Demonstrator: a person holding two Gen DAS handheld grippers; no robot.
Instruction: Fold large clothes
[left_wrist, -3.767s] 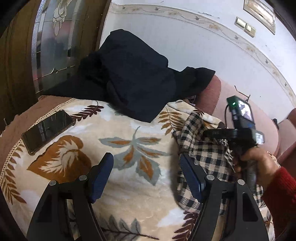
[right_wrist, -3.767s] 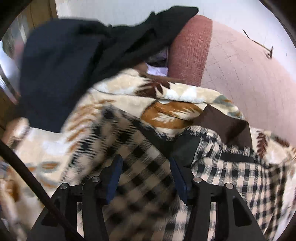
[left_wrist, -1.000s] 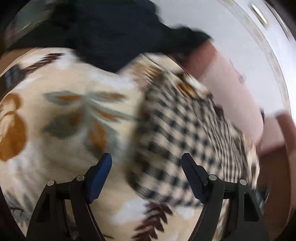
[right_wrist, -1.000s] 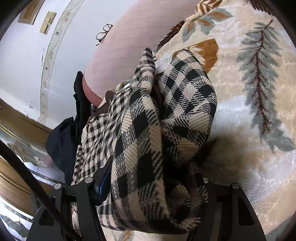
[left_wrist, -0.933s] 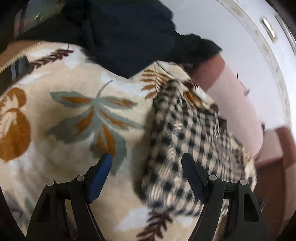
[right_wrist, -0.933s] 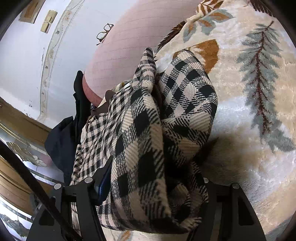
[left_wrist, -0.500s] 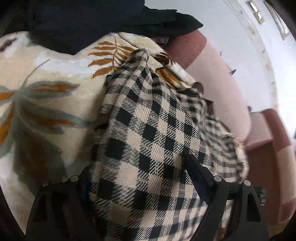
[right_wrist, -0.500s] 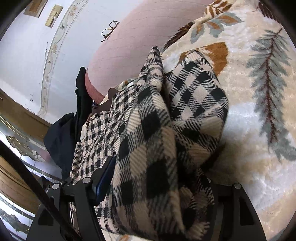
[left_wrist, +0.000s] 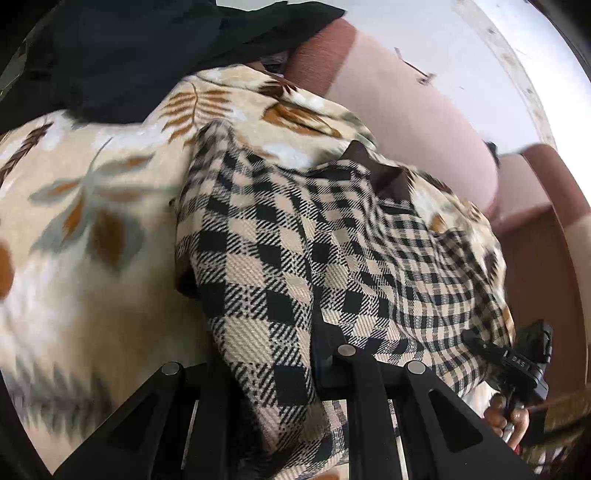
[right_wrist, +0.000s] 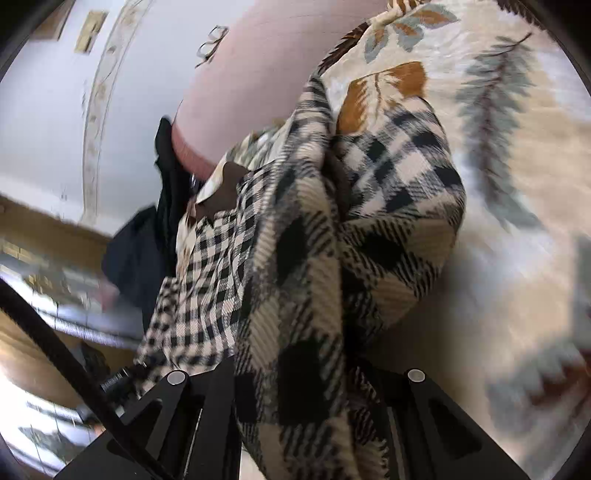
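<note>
Both the left tongs (left_wrist: 280, 373) and right tongs (right_wrist: 295, 387) clench the checked garment (left_wrist: 295, 240), which stretches lengthwise away from them over the leaf-patterned blanket (left_wrist: 92, 192)

Checked garment (left_wrist: 303, 258) on blanket (left_wrist: 92, 221); sofa back (left_wrist: 417, 107) behind.

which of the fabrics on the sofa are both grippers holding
The checked garment, beige and black; the leaf blanket lies flat beneath it, and the dark clothes sit behind, untouched.

Dark clothes (left_wrist: 147, 55) block far end; blanket (left_wrist: 74, 240) open left.
</note>
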